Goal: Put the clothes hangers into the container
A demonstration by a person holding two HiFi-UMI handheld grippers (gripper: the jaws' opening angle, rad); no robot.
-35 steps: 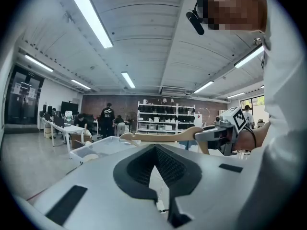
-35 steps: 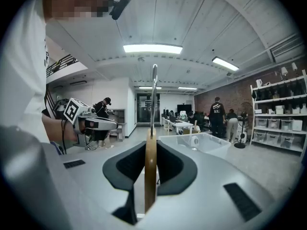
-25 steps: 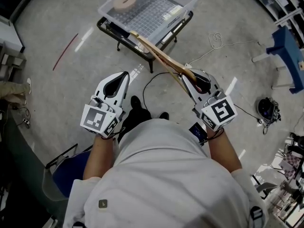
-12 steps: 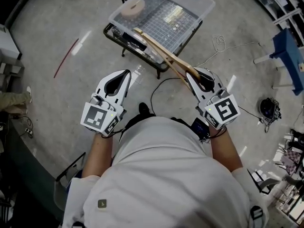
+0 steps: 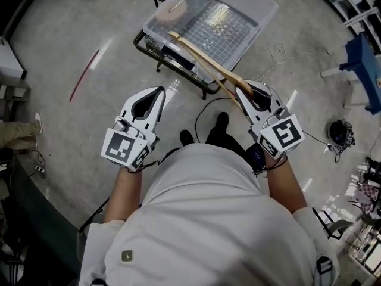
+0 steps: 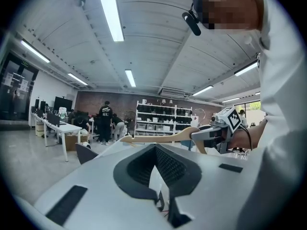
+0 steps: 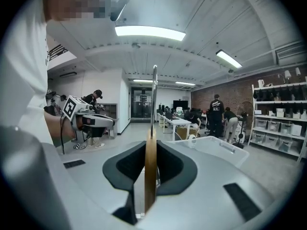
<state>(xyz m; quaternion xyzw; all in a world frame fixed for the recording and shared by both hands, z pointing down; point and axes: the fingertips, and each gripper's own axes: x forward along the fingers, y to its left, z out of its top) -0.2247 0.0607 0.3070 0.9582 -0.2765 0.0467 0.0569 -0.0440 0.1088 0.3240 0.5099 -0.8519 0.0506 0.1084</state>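
Hanger [image 5: 202, 57]: pale wood, curved arms, thin metal hook [image 7: 154, 99].

Position: one end is clamped in the right gripper [image 5: 241, 91], whose jaws are closed on the wood with only the hanger's thickness between them. In the right gripper view the wood [image 7: 150, 171] shows edge-on between the jaws, with the hook rising straight up.

Axis: the long axis runs along the jaws, from the gripper up and left in the head view. The free tip lies over the near rim of the container [image 5: 256, 34]. From the left gripper view the hanger [image 6: 158, 138] shows side-on, roughly level.

Left gripper [image 5: 158, 90]: tips together, nothing between them, held level with the right one and well apart from it.

Surroundings: the container is clear plastic with a gridded floor, and it sits on a black stand [image 5: 172, 66]. A tape roll [image 5: 171, 9] lies in its far left corner. On the floor are a black cable [image 5: 205, 109] between the person's shoes and the stand, a white cord [image 5: 280, 55] to the right and a red strip [image 5: 83, 75] to the left.
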